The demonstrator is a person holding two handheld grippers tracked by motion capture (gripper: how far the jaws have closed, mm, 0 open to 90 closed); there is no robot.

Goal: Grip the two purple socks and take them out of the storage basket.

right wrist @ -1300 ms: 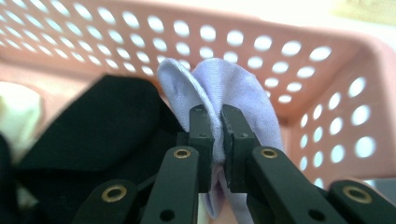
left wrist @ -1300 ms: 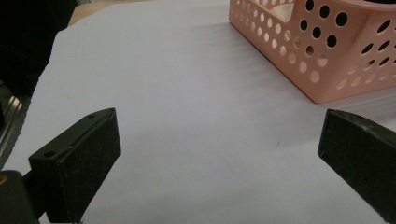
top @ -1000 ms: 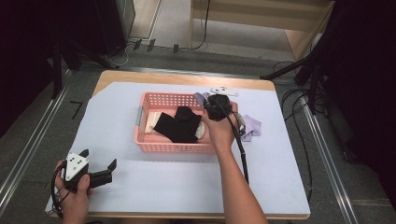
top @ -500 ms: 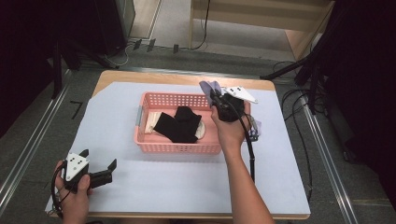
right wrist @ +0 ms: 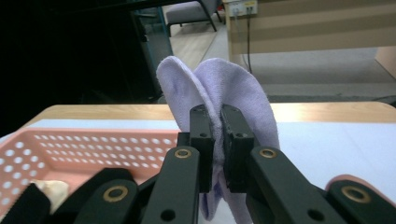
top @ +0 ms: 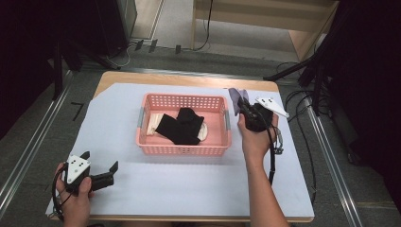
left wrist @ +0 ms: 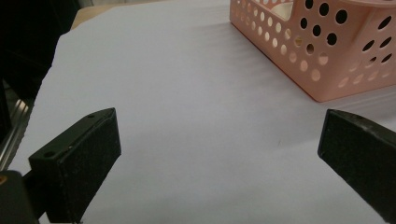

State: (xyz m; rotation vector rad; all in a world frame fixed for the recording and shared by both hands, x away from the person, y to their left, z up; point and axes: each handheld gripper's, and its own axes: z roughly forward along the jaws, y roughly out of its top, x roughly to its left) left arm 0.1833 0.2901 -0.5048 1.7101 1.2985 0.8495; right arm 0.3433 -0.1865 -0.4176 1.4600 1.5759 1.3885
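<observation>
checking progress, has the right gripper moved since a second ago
Yes. The right gripper, shut on the purple cloth, went from over the pink basket to beyond its right end.

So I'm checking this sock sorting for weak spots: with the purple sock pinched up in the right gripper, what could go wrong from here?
1. The right gripper pinches only a fold of the purple sock; the loose fabric could slip free.
2. The sock hangs beside the pink basket, so it might catch the rim.
3. The black sock already fills much of the basket.
</observation>
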